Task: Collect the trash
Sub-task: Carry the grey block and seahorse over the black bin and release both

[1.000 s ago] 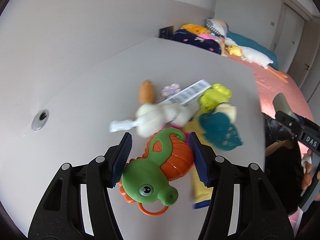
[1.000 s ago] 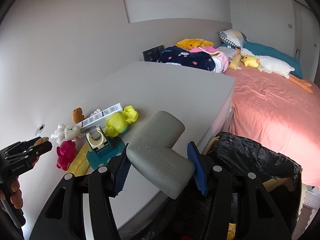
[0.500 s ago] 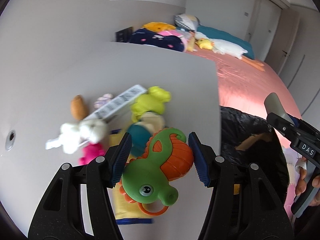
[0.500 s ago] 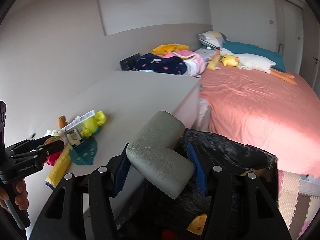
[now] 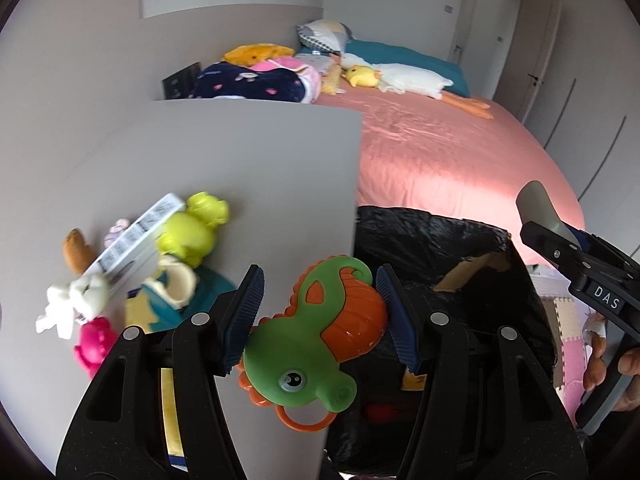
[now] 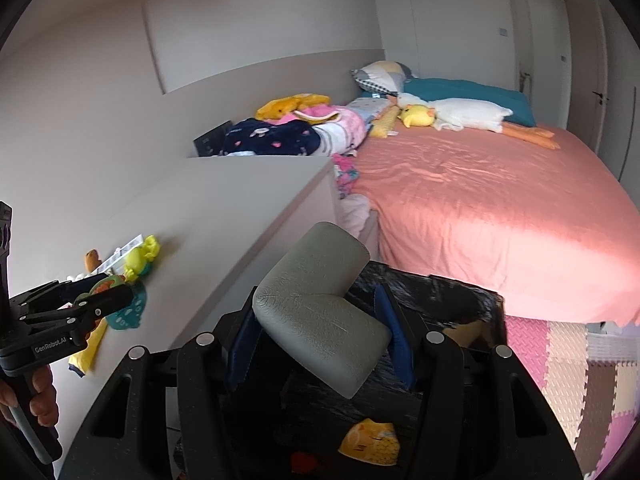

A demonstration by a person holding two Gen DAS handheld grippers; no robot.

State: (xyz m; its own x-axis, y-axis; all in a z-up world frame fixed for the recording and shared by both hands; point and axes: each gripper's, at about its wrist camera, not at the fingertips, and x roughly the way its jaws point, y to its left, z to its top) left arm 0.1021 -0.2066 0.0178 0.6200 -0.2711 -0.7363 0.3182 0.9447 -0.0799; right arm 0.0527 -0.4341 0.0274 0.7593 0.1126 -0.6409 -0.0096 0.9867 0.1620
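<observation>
My left gripper is shut on a green and orange seahorse toy, held above the grey table's right edge beside the black-lined trash bin. My right gripper is shut on a grey L-shaped foam corner guard, held over the bin's opening. A yellow wrapper lies inside the bin. The left gripper also shows in the right wrist view, and the right gripper in the left wrist view.
On the table lie a yellow-green toy, a white barcode box, a white plush, a pink toy, a teal piece and a brown toy. A pink bed with plush toys stands behind. Foam mats cover the floor.
Both grippers have moved right, off the table toward the bin. The seahorse now hangs at the table's edge, and the corner guard is over the bin.
</observation>
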